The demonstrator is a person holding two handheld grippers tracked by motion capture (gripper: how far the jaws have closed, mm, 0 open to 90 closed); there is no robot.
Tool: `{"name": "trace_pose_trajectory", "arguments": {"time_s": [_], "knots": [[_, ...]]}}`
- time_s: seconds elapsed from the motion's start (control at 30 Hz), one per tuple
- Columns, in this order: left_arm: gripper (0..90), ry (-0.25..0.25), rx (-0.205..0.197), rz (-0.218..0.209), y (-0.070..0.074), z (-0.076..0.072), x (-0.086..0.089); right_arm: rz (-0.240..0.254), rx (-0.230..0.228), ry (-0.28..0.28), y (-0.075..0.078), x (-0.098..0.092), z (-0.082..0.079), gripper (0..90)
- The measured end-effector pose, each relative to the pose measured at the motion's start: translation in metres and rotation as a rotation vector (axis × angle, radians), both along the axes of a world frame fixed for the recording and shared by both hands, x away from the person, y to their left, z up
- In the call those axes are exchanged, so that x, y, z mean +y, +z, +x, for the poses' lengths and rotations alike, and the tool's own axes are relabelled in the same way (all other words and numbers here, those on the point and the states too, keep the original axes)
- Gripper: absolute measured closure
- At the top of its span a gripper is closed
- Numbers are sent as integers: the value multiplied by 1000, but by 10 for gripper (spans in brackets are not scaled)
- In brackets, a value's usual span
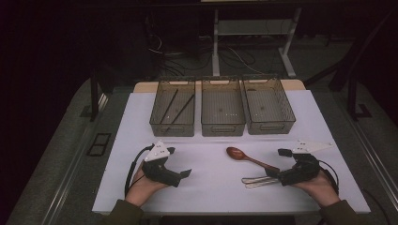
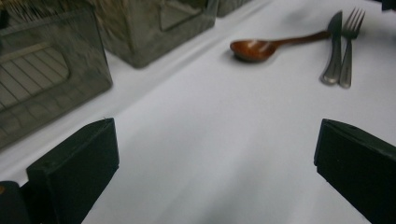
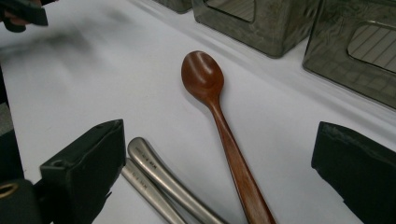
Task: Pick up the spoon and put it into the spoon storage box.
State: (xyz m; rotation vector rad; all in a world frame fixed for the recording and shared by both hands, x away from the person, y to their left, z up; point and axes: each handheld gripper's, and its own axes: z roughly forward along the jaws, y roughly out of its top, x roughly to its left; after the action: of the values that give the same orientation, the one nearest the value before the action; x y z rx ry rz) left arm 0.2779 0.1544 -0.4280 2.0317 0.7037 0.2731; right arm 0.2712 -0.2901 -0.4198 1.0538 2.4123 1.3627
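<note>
Spoon [image 3: 219, 116], brown and made of wood, lies flat on the white tabletop [image 1: 211, 187]. Its handle runs in between the two jaws of the right claw [image 1: 273, 162], which are wide apart and not pressing on it. A metal knife [image 2: 332, 51] and fork [image 2: 349, 46] lie side by side just beside the spoon's handle. The left claw [image 1: 179, 162] is low over bare tabletop, well apart from the spoon, open and holding nothing. Three see-through bins [image 1: 222, 112] stand in a row at the back; the left one has two dark sticks [image 1: 176, 108] inside.
</note>
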Motion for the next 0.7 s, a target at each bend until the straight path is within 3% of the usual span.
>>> {"name": "trace_pose_trajectory", "arguments": {"time_s": [0.37, 0.7], "knots": [[0, 1, 6, -20, -2, -6, 5, 32, 21, 31, 5, 17, 18, 39], [0, -17, 20, -9, -3, -9, 1, 23, 38, 32, 6, 28, 33, 48]]}}
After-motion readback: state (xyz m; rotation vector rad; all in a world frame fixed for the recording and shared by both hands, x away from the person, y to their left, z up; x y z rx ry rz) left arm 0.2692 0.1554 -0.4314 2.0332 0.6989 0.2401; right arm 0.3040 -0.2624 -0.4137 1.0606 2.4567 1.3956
